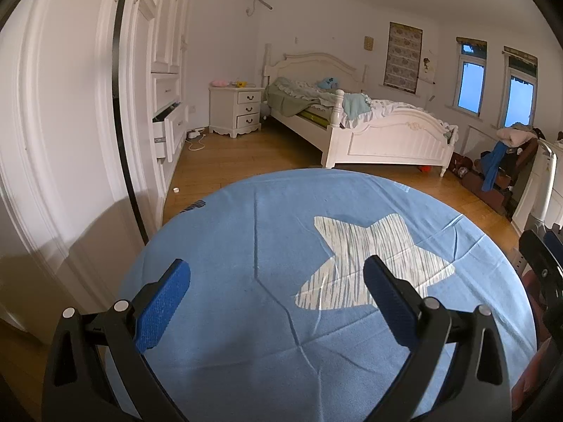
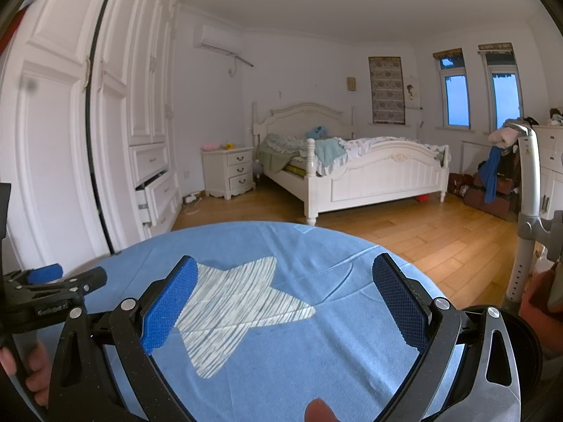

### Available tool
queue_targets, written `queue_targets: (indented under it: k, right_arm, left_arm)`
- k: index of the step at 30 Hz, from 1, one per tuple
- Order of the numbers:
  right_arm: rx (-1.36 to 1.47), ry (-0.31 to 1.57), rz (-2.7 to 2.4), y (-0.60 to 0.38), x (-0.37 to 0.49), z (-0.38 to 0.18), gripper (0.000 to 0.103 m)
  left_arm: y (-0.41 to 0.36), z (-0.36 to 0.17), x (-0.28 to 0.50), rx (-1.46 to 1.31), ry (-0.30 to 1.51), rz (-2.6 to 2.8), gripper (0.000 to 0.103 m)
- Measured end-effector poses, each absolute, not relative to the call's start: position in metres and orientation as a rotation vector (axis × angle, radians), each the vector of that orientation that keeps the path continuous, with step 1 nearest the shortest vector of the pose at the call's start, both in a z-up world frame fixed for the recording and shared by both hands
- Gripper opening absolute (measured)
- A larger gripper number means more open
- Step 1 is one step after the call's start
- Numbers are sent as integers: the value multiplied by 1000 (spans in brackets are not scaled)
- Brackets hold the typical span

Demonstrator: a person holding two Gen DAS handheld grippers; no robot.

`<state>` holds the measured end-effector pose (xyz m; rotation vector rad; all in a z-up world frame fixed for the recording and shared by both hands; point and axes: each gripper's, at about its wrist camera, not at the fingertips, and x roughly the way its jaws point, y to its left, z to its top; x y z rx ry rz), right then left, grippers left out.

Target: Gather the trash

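Apparently I am only starting: both the left tool (image 1: 277, 274) and right tool (image 2: 285, 272) are hanging spread apart and empty over the round blue star-printed bench (image 1: 228, 232). Possible trash, a small white scrap (image 1: 175, 190), is lying on the wooden floor (image 1: 246, 154) beside the wardrobe.

- Dim, cool light fills the room; the two windows (image 2: 478, 88) glow blue and give little light.
- A warmer light from behind the cameras falls on the wooden floor (image 2: 422, 242) and wardrobe doors (image 1: 52, 140).
- A soft shadow lies low on the wardrobe in the left wrist view.
- Strong fisheye bending curves the door edges; the corners are black.
- The far bed (image 1: 369, 130) is slightly soft and grainy.
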<state>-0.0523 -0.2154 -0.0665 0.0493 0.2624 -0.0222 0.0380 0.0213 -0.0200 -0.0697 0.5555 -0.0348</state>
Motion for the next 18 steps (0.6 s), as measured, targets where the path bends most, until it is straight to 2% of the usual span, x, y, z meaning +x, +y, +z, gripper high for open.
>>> queue_targets:
  k: [18]
  right_arm:
    - [51,261,-23,-214,-52,-66,98]
  left_arm:
    - [24,-21,42,-65,561,-40,98]
